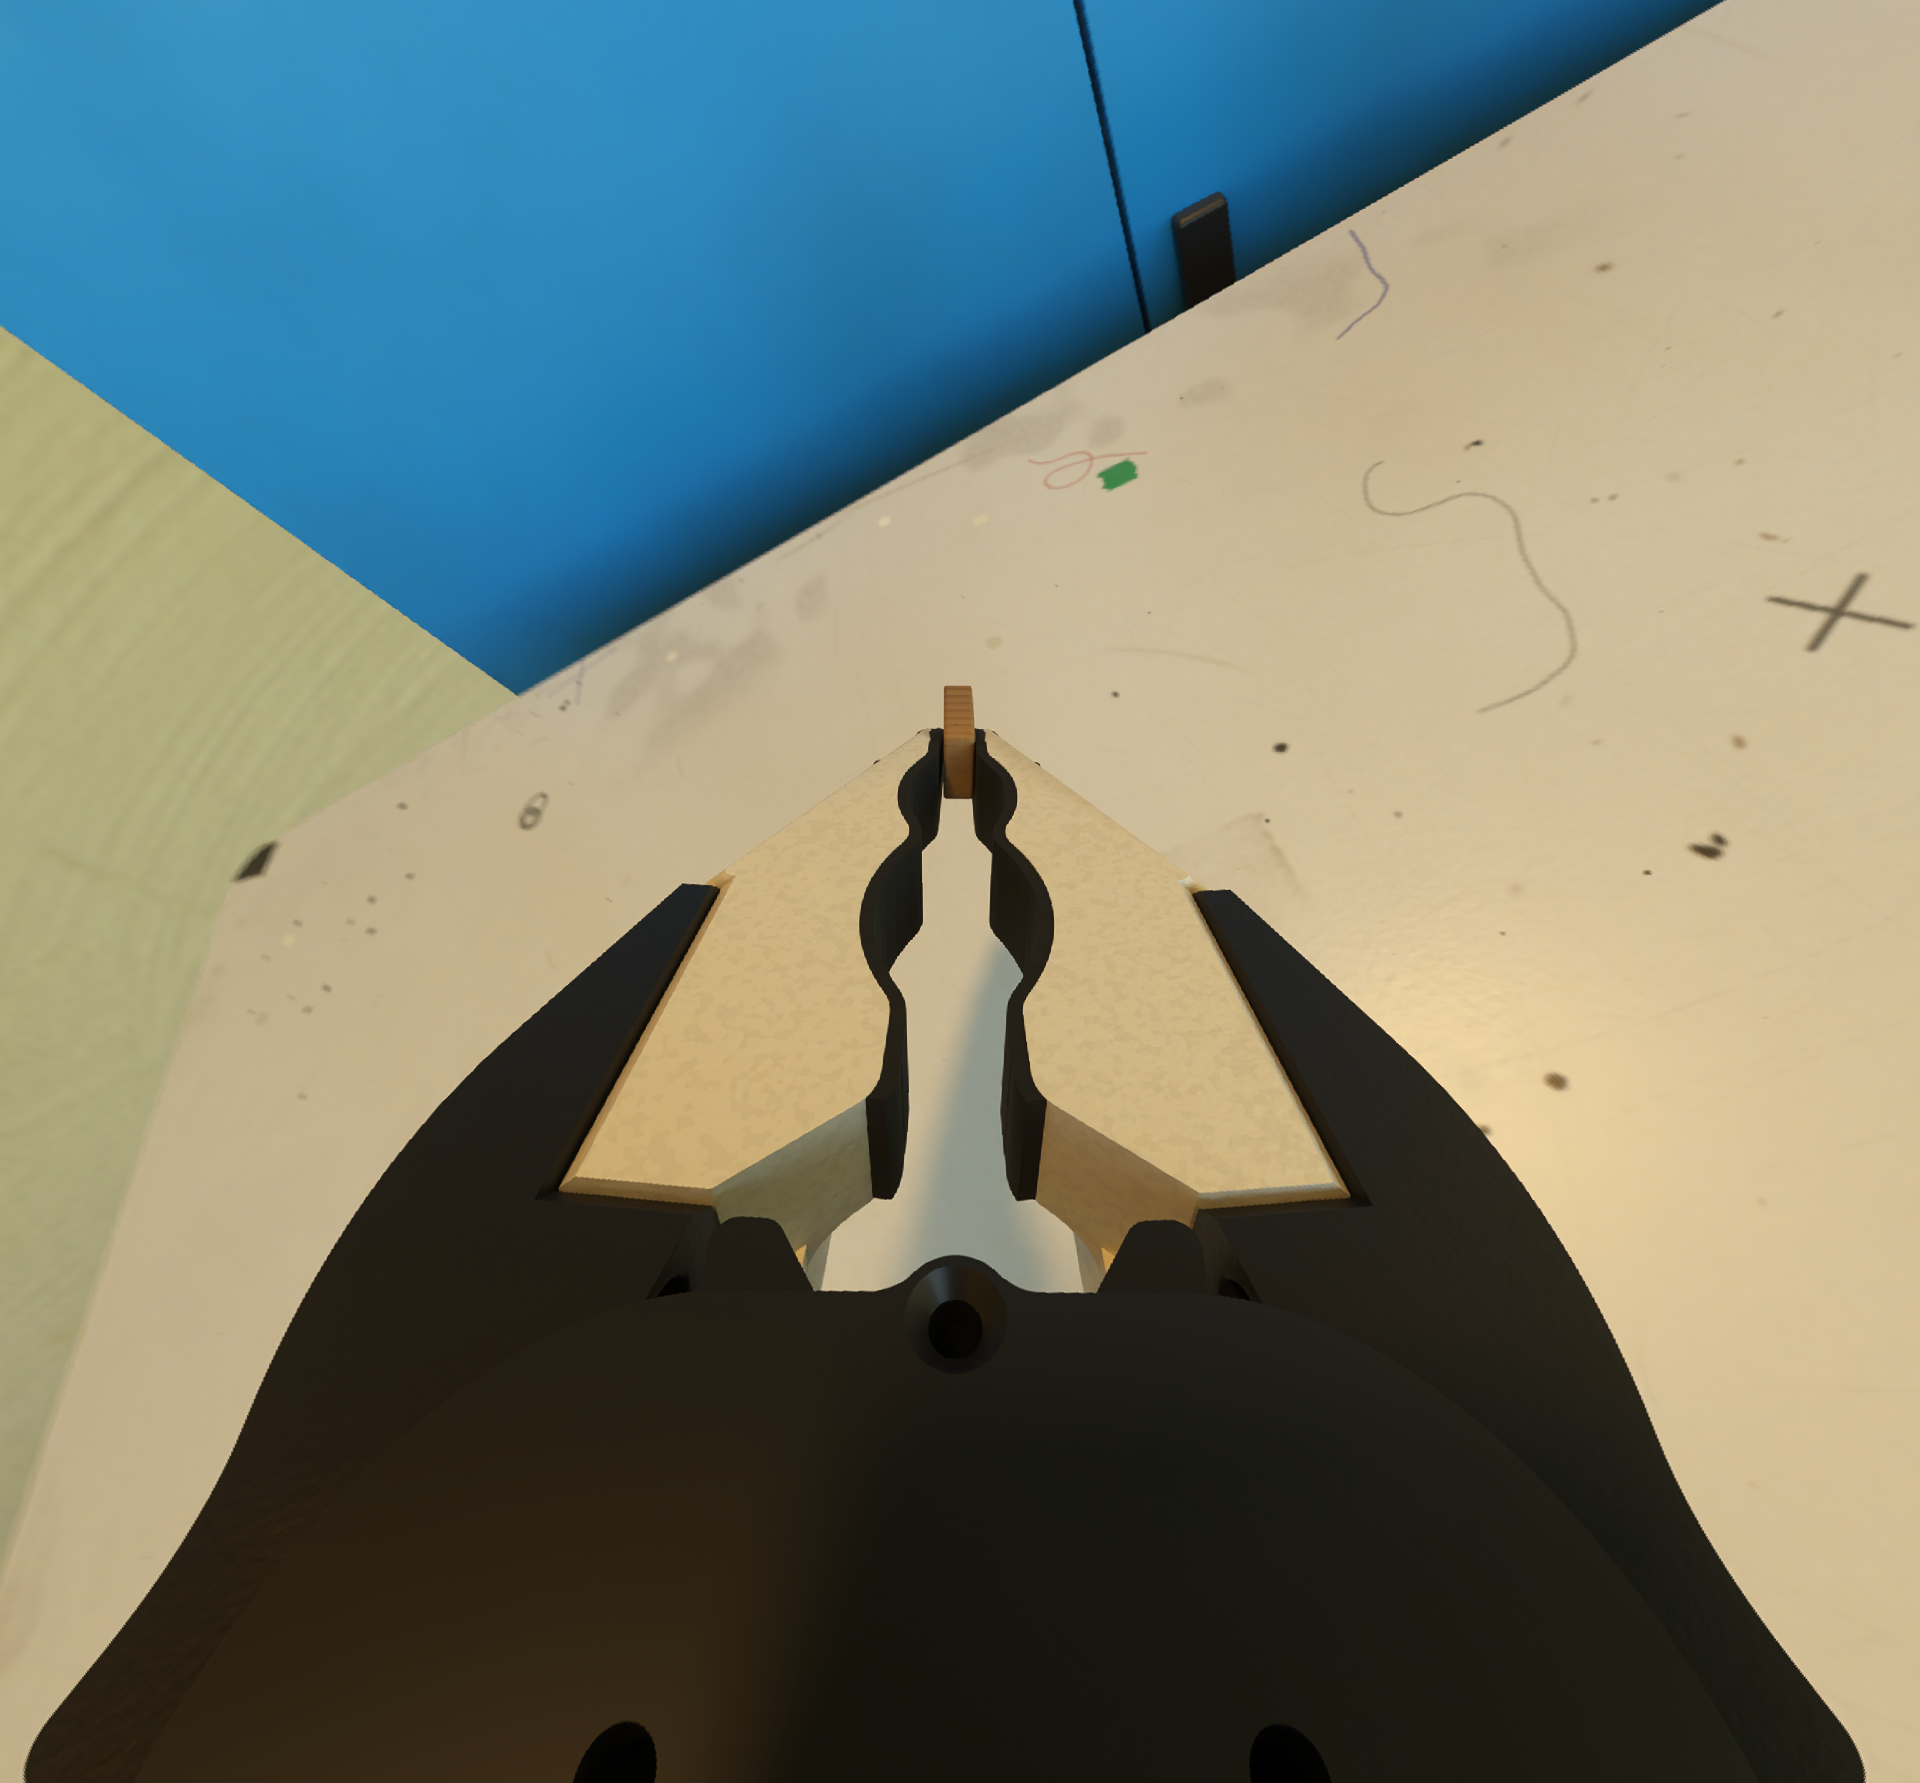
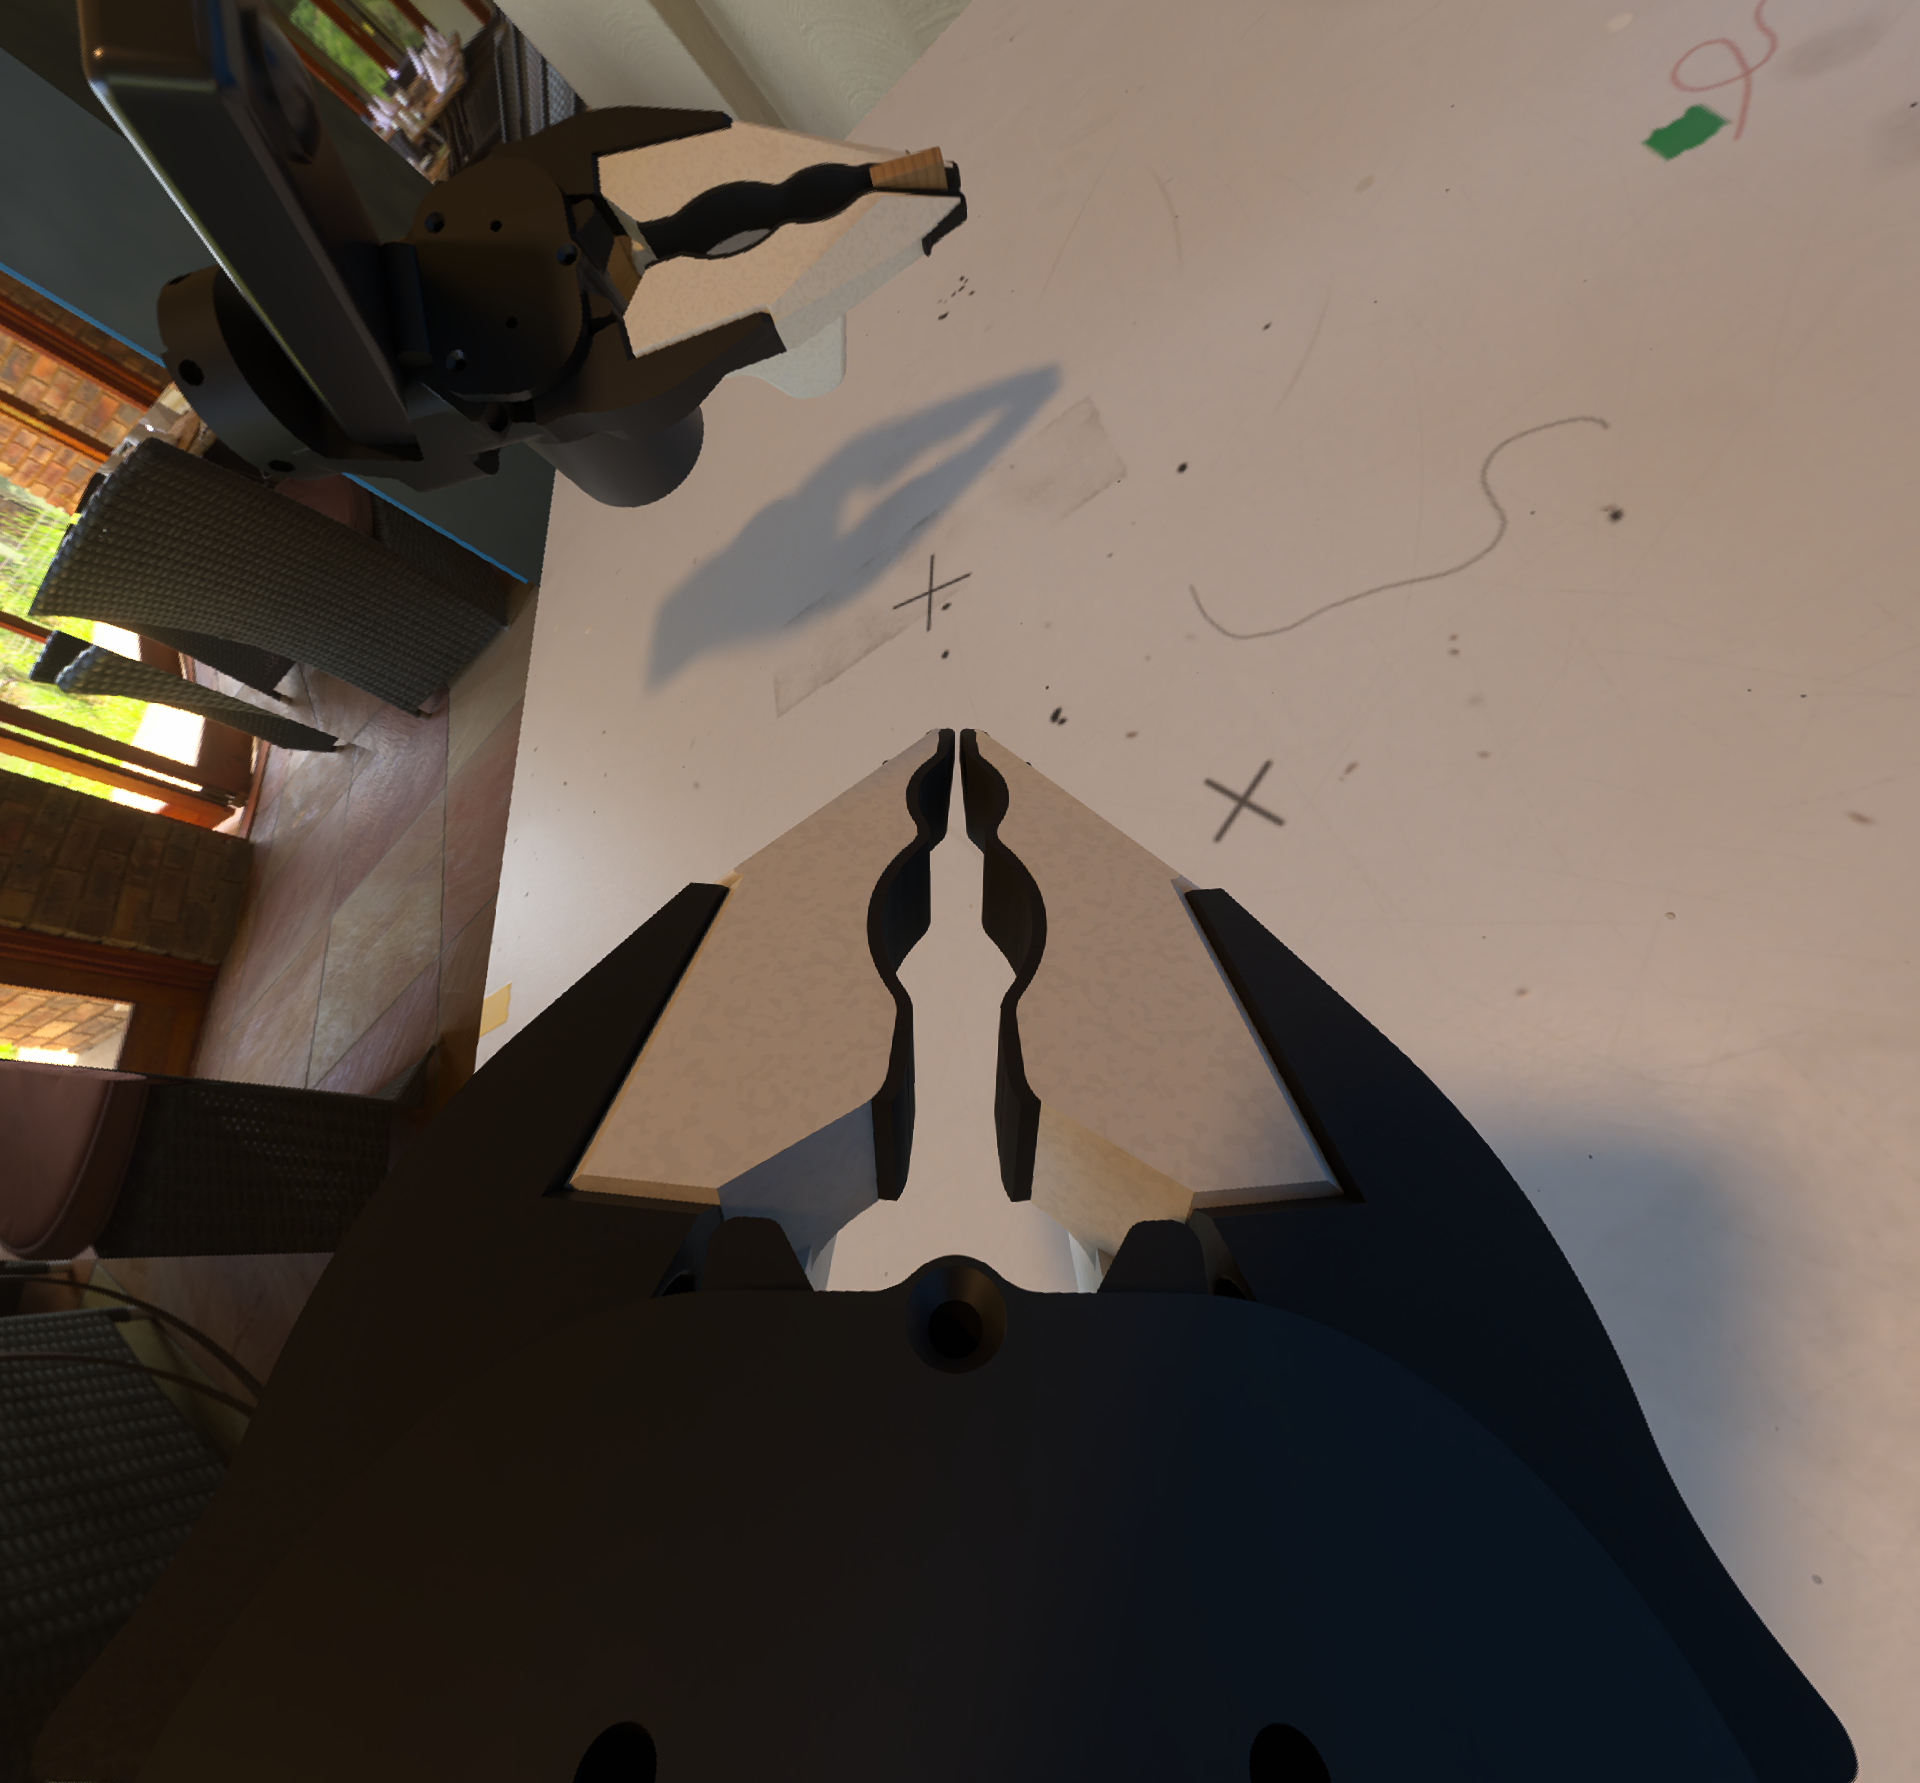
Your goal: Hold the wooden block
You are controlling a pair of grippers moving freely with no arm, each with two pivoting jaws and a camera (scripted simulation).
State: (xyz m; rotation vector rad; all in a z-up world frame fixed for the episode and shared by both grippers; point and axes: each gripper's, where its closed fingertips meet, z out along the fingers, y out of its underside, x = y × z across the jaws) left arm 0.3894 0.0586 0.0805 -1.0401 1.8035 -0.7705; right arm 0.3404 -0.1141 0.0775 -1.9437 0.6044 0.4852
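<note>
A thin wooden block (image 1: 958,741) stands edge-on between the fingertips of my left gripper (image 1: 958,759), which is shut on it and holds it above the pale table (image 1: 1455,902). In the right wrist view the left gripper (image 2: 920,187) shows at the upper left, with the wooden block (image 2: 909,171) pinched at its tips and its shadow on the table below. My right gripper (image 2: 956,746) is shut and empty, above the table near its left edge.
The table (image 2: 1455,1006) bears pen crosses (image 2: 1242,801), scribbles and a green tape patch (image 2: 1683,135). A blue wall panel (image 1: 623,227) stands past the table's far edge. Woven chairs (image 2: 260,580) and a tiled floor lie beyond the left edge.
</note>
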